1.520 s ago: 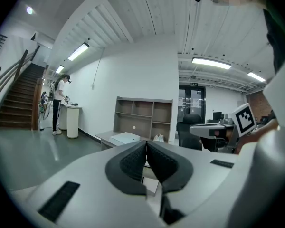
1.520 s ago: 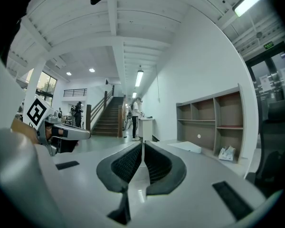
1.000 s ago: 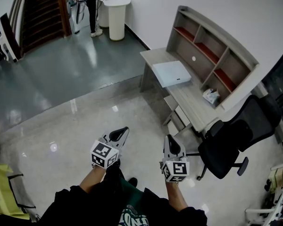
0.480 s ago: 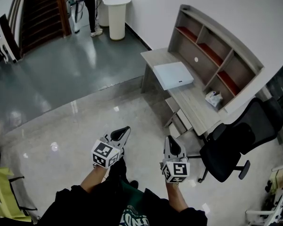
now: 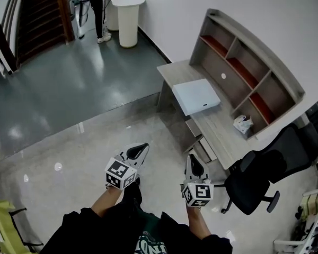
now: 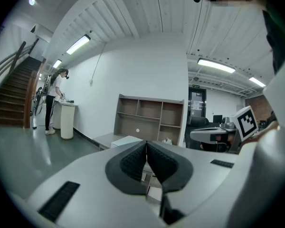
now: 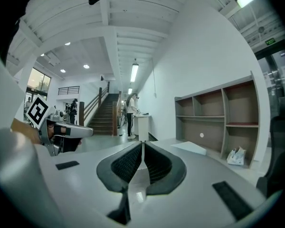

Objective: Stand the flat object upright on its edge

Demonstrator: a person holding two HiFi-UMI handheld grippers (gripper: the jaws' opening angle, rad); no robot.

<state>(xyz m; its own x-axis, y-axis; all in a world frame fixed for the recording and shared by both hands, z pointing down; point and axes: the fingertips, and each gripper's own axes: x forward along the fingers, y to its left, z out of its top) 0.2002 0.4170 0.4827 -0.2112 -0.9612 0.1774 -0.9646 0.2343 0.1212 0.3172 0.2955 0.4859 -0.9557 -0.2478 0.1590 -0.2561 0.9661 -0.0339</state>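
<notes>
You have no writing here that can be read. The cubes [image 5: 120, 173] on your left gripper [image 5: 142, 147] and right gripper [image 5: 191, 159] bear only black-and-white square markers. The green sign [image 7: 270, 41] by the ceiling is too small to read, and the shirt print [image 5: 148, 245] is cut off.

The flat object [image 5: 196, 96] is plain pale white, on a light grey wood-grain desk [image 5: 172, 70]. The shelf unit [image 5: 244, 62] on the desk is the same grey, with red-lined boards. The chair [image 5: 262, 165] at the right is black. The left tool [image 5: 143, 147] and right tool [image 5: 190, 159] are pale grey with black ribbed pads [image 6: 132, 164]. Each tool bears black-and-white square markers. The far floor [image 5: 69, 83] is glossy dark green-grey.
</notes>
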